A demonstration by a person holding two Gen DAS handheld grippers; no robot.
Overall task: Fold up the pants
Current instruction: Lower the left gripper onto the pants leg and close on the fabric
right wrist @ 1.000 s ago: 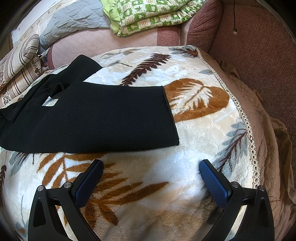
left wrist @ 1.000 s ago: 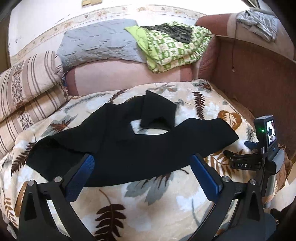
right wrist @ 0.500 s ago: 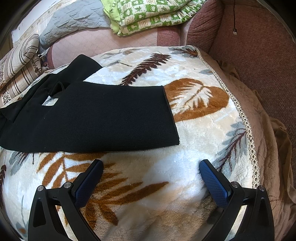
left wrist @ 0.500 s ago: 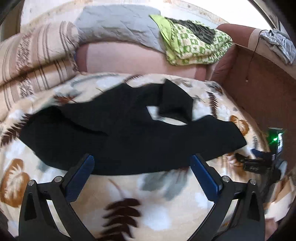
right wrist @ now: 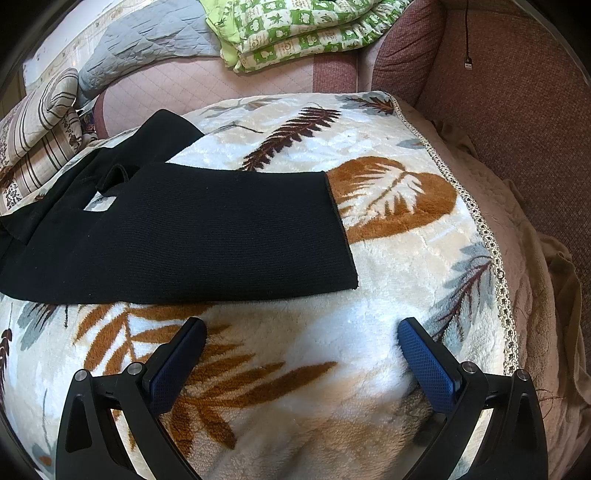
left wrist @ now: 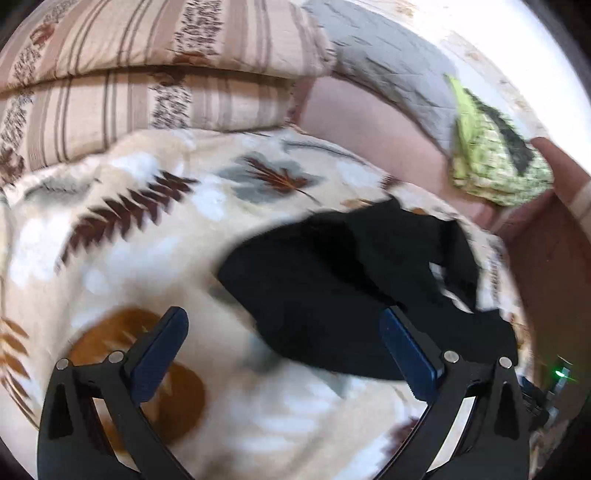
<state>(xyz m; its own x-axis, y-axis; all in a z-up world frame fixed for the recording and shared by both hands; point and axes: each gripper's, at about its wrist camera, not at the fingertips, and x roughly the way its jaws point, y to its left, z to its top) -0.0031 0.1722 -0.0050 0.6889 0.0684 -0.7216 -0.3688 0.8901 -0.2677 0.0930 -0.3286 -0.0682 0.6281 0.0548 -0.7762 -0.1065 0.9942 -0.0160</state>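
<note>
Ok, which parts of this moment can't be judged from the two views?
- Left wrist view: motion blur smears the black knit pants, so their folds and edges are unreadable.
- Right wrist view: the pants' waist end runs off the left edge.
- Left wrist view: the device with the green light is cut off at the right rim.

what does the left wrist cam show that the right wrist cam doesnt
Only the left wrist view shows the waist end of the black pants, though blurred, the brown leaf print beside the left gripper, and a green light at the right edge.

Only the right wrist view shows the flat leg hem, the blanket's braided edge, a hanging cable plug, and the right gripper.

Both show the pants, the leaf-print blanket, striped pillows, grey quilt and green patterned bedding. Both grippers are open and empty.
</note>
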